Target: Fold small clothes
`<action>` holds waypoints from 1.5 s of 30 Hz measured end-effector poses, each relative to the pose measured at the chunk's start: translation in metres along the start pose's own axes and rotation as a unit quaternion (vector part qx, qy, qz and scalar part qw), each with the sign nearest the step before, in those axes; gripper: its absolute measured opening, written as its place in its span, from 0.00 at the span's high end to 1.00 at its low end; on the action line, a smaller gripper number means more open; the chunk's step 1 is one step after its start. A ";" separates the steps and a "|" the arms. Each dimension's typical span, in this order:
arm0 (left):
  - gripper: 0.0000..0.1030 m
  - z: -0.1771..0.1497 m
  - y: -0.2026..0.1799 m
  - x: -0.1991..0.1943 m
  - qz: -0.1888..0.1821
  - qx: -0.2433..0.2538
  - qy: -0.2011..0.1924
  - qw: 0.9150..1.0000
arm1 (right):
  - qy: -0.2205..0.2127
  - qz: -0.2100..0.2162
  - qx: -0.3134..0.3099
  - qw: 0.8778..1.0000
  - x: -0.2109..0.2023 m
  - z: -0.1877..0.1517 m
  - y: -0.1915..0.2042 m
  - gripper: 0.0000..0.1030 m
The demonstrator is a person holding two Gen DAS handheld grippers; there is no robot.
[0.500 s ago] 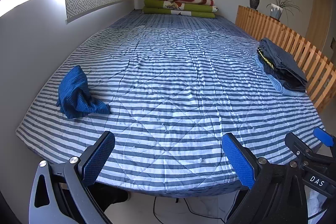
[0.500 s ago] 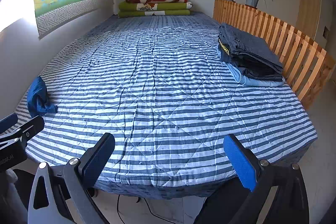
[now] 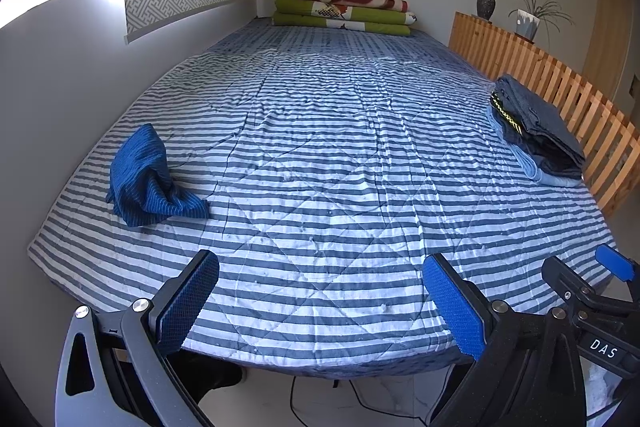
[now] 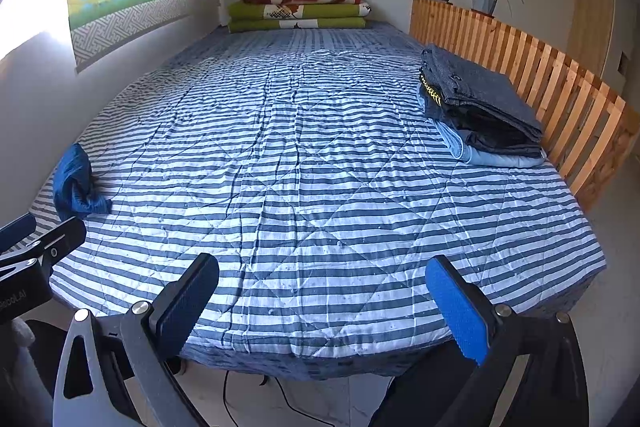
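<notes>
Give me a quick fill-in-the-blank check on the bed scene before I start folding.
1. The crumpled blue garment lies on the ______ side of the striped bed.
2. The folded stack of dark clothes sits beside the wooden ______.
3. Both the left gripper and right gripper are ______ and hold nothing.
4. Folded blankets lie at the bed's ______ end.

Missing words: left; slatted rail; open; far

White letters "DAS" stand on the black body of the right claw [image 3: 612, 269], seen from the left wrist. A partly cut-off label on the left claw [image 4: 24, 239] cannot be read for certain.
</notes>
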State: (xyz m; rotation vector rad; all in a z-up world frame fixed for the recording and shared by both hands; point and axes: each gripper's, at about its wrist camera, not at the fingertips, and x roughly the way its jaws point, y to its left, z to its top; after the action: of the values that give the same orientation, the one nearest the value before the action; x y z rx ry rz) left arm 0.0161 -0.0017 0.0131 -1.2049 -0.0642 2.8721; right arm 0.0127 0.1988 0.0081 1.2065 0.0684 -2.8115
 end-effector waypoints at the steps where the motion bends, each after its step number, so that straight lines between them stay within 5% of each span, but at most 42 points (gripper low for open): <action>1: 0.00 0.000 0.000 0.000 -0.001 0.000 0.000 1.000 | 0.000 -0.001 0.000 1.000 0.000 0.000 0.000 0.01; 45: 0.00 0.000 0.007 0.008 -0.002 0.000 0.002 1.000 | 0.006 0.006 -0.010 1.000 0.004 0.001 0.005 0.01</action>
State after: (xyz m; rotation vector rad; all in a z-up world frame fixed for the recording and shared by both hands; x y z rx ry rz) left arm 0.0103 -0.0082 0.0070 -1.2106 -0.0656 2.8660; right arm 0.0095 0.1940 0.0056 1.2161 0.0908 -2.7871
